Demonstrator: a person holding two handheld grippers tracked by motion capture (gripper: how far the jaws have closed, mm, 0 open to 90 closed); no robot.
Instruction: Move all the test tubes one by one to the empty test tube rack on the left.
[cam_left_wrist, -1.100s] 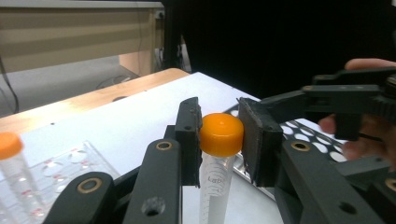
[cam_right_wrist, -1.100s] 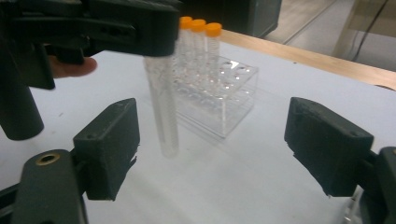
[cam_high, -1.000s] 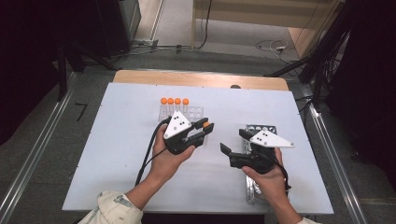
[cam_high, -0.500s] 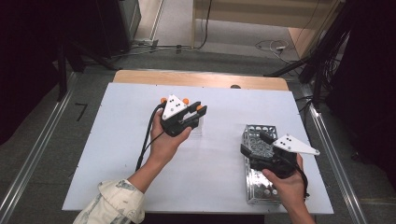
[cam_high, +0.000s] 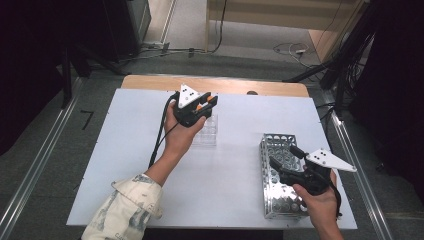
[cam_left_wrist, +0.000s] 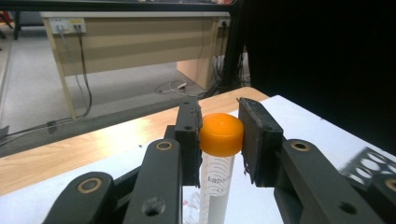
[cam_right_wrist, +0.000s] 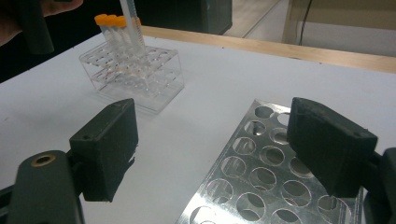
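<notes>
In the high view we see the left gripper (cam_high: 206, 106) in the upper middle of the frame, held over the clear plastic rack (cam_high: 206, 131) that sits on the white table (cam_high: 125, 150). In the left gripper view, its two black jaws are clamped on the orange cap (cam_left_wrist: 221, 134) of a test tube (cam_left_wrist: 215, 186), one pad pressed against each side of the cap. The tube hangs upright below the cap, its pale body running down to the bottom edge of that frame, with printed lettering on its side.

In the right gripper view, the clear plastic rack stands at the upper left of the frame, with orange-capped tubes (cam_right_wrist: 109, 23) upright in its far row. Just beside them, a tube body rises out of the top edge of the frame, its lower end among the others in the rack; we cannot tell whether it still touches the rack.

The right gripper (cam_high: 281, 159) is at the lower right of the high view, well apart from the left one, hovering over the metal rack (cam_high: 274, 200) that lies near the table's right edge. Its jaws stand wide apart with nothing between them, and in the right gripper view the round holes of the metal rack show between and below the pads (cam_right_wrist: 109, 149).
</notes>
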